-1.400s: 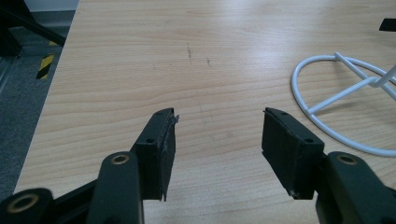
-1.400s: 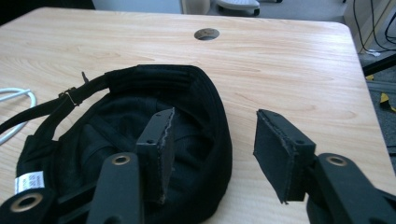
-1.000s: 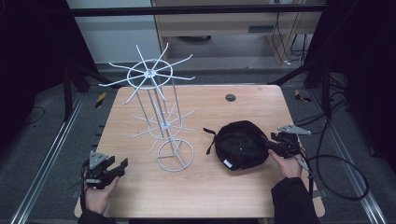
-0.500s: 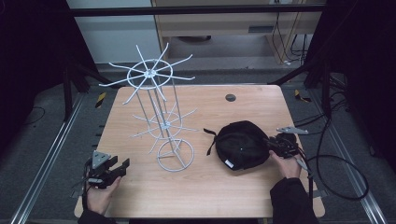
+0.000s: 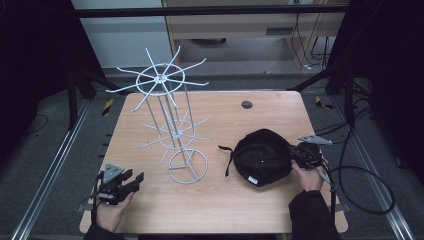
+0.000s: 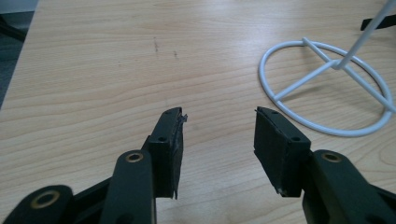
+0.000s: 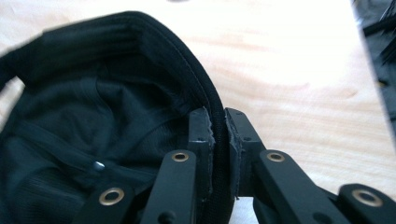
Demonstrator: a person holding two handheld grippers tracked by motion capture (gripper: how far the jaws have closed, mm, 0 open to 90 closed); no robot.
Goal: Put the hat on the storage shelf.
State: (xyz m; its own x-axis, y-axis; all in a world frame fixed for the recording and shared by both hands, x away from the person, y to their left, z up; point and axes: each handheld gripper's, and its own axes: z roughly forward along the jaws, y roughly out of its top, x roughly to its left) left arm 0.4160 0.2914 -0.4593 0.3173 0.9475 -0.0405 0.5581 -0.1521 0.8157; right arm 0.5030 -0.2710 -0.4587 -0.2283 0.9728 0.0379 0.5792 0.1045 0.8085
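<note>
A black cap (image 5: 262, 156) lies upside down on the right half of the wooden table (image 5: 230, 210). My right gripper (image 5: 300, 155) is shut on the cap's rim (image 7: 218, 122), one jaw inside the cap and one outside. A white wire display rack (image 5: 172, 125) with radiating hooks stands left of the cap; its ring base (image 6: 327, 88) lies ahead and to the right in the left gripper view. My left gripper (image 5: 131, 181) rests near the table's front left corner, about a hand's width from that base. It stands open (image 6: 218, 133) over bare wood with nothing between its fingers.
A small dark round grommet (image 5: 246, 104) sits in the table near its far edge. Black cables (image 5: 360, 180) trail off the table's right side. Metal frame rails (image 5: 45, 175) run along the floor to the left. Bare wood stretches between rack and front edge.
My right gripper has slid left onto the cap's rim and shut on it. The left gripper has barely shifted.
</note>
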